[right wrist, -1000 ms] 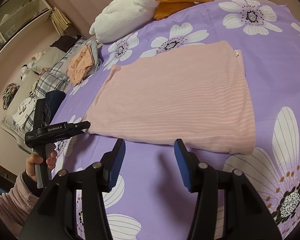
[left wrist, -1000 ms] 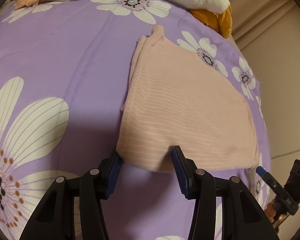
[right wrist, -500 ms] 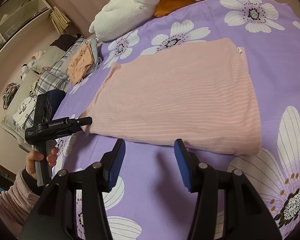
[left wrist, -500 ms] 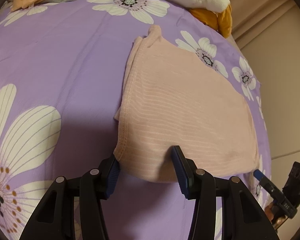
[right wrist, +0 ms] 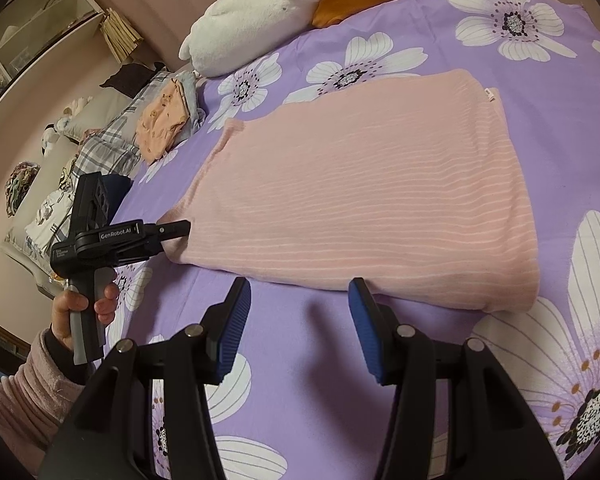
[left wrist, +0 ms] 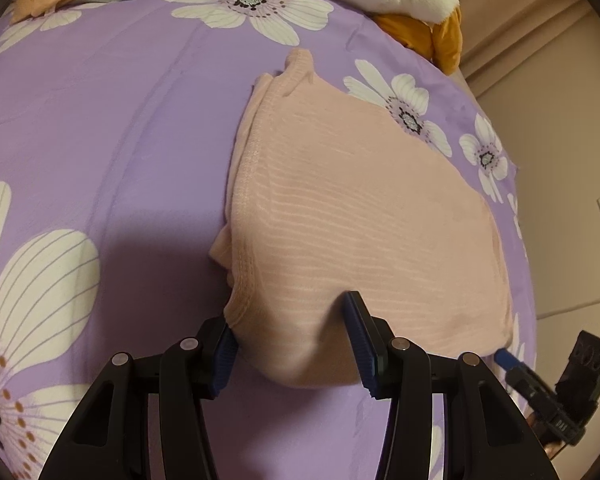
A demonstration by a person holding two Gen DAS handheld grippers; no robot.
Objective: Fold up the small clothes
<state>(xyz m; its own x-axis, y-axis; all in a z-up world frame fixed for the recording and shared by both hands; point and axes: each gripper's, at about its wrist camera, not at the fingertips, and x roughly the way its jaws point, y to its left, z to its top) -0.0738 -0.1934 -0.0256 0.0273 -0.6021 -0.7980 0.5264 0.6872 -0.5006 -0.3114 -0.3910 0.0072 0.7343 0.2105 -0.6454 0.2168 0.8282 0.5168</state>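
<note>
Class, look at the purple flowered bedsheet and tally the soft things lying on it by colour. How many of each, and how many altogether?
Pink striped folded garment: 1
Orange folded garment on the small stack: 1
White plush toy with orange beak: 1
Total: 3, all on the purple flowered bedsheet

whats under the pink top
The purple flowered sheet lies under the pink top. Its left edge shows more pink layers beneath; whatever else it covers is hidden.

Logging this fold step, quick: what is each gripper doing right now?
Left gripper: jaws open around the pink garment's corner, not pinching it.
Right gripper: open, empty, at the garment's near edge.
</note>
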